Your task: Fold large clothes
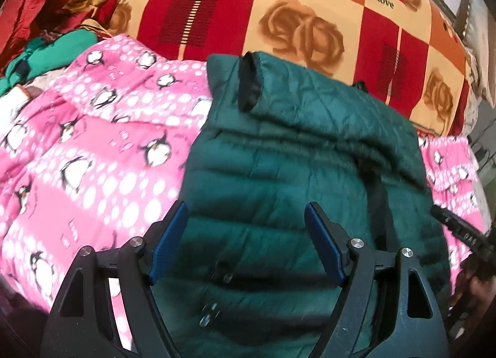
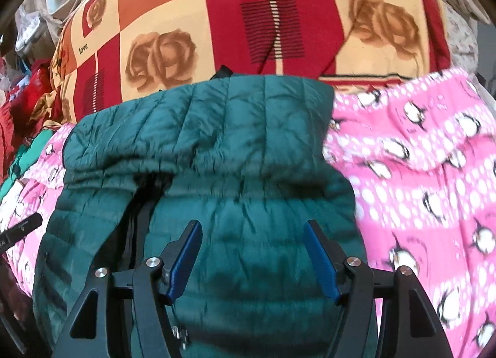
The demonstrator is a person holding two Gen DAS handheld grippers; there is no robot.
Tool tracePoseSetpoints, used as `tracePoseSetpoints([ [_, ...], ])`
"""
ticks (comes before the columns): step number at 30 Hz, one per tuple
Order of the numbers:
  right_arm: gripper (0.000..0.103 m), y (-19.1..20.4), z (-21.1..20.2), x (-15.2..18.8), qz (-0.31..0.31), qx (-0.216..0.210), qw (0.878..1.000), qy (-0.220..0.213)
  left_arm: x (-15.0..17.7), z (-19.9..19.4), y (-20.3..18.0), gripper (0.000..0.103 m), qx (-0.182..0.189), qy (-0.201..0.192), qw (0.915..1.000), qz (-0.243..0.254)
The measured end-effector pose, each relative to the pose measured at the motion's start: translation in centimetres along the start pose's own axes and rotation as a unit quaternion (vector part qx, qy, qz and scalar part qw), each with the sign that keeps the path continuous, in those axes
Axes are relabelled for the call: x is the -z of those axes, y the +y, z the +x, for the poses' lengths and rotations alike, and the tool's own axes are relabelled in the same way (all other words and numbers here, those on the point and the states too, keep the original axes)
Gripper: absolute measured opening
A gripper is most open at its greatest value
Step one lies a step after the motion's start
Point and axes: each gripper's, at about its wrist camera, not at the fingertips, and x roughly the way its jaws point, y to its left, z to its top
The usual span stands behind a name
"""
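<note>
Clothes in red and green lie heaped at the far left of the bed. Right of them, a pink penguin-print blanket carries the dark green quilted jacket, its sleeve cuff at the far edge. The left gripper hovers spread wide, nothing between its blue pads. The right gripper does likewise. Beyond lies a red-and-orange checked rose bedsheet.

The word "love" is printed in dark lowercase letters on cream squares of the red, orange and cream checked rose-print blanket, read twice in each wrist view. Marking on a black gripper part beside it: illegible.
</note>
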Motion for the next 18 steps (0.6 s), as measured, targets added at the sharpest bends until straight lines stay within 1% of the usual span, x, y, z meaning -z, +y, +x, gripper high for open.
tracePoseSetpoints([
  [4, 0.066, -0.4, -1.1, 2.0, 0.012, -0.002, 1.000, 0.007, 2.0, -1.1, 0.0, 0.078, -0.016, -0.003, 0.9995, 0.028],
  [10, 0.066, -0.3, -3.5, 4.6, 0.019, -0.005, 1.000, 0.000, 4.7, -2.7, 0.1, 0.078, -0.019, -0.003, 0.9982, 0.057],
  [15, 0.070, -0.1, -5.3, 6.5, 0.011, -0.002, 1.000, -0.001, 6.6, -3.7, 0.4, 0.078, -0.021, -0.001, 0.9978, 0.063],
  [18, 0.070, 0.0, -6.0, 7.7, 0.009, -0.002, 1.000, 0.002, 7.5, -4.3, 0.6, 0.078, -0.020, 0.003, 0.9980, 0.059],
])
